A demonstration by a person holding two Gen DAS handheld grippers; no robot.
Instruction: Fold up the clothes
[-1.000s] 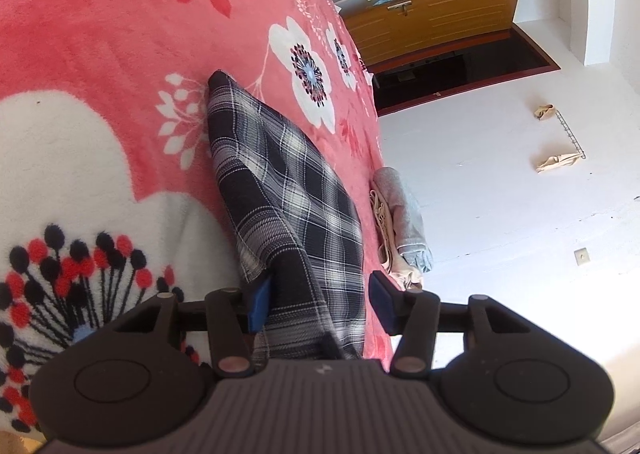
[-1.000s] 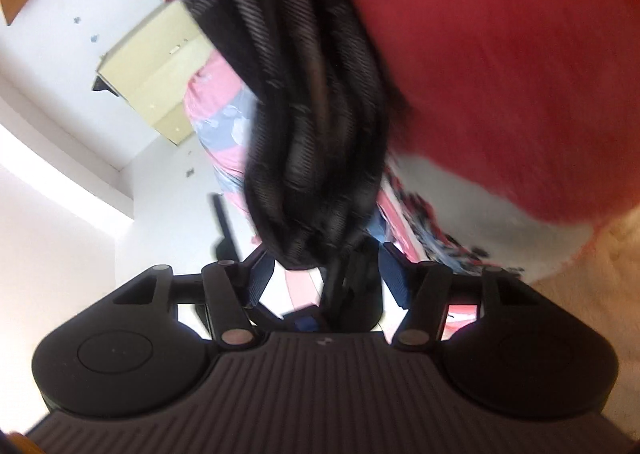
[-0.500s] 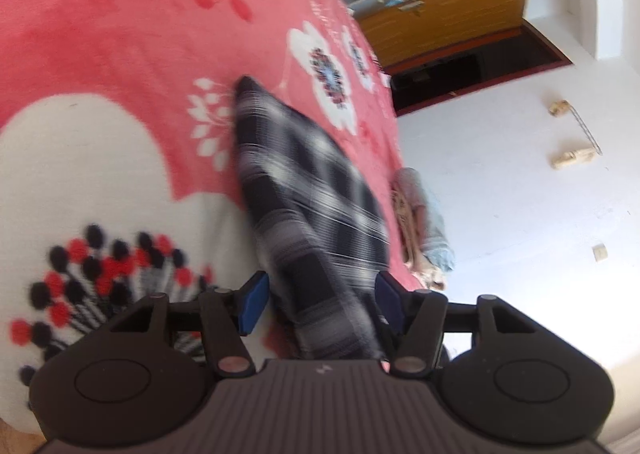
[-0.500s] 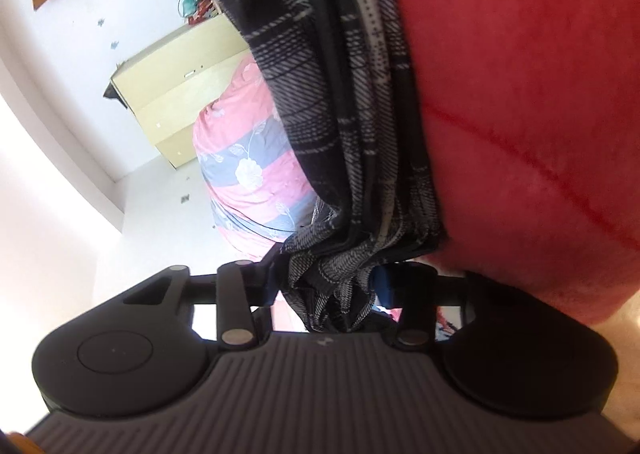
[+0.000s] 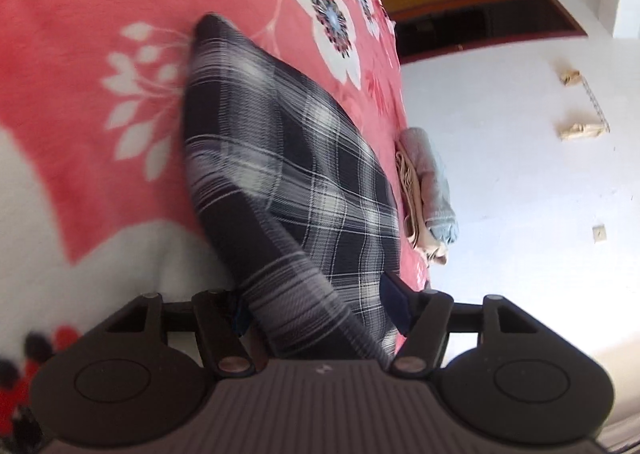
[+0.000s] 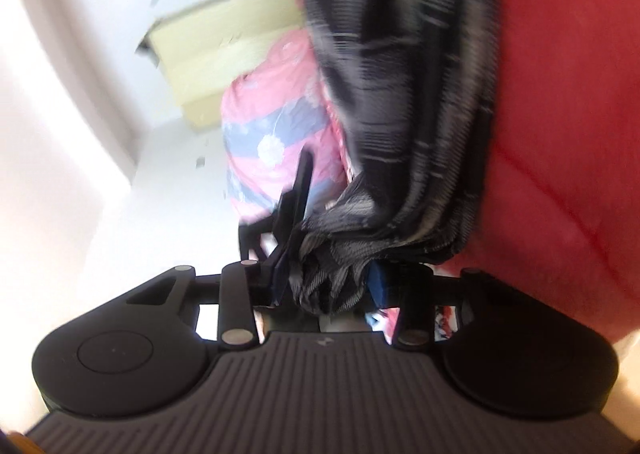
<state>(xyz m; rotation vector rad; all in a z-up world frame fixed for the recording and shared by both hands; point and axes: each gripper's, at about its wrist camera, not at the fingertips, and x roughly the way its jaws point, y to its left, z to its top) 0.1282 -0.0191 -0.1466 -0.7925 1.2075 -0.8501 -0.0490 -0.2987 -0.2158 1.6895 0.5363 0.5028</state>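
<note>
- You have the dark plaid woven garment (image 5: 288,174) lying on the coral-red fleece blanket with white flowers (image 5: 80,34), already narrowed into a long strip – so the first folds look done.
- Your left gripper (image 5: 320,310) sits at the near end of that strip; its jaws are opening, spread on either side of the cloth, with fabric between them but apparently no longer pinched.
- Your right gripper (image 6: 328,282) has its jaws pressed onto a bunched, layered end of the garment (image 6: 400,114); in the right wrist view the cloth runs away from the pads along the blanket (image 6: 568,134).
- A folded pile of grey and beige clothes (image 5: 424,190) rests at the blanket's far edge, well apart from the plaid piece – I judge earlier items to be finished.
- What seems left: bring the held end over to shorten the strip, smooth it, then set it by the pile.
- Both views are blurred, so I cannot tell how neat the edges are.
</note>
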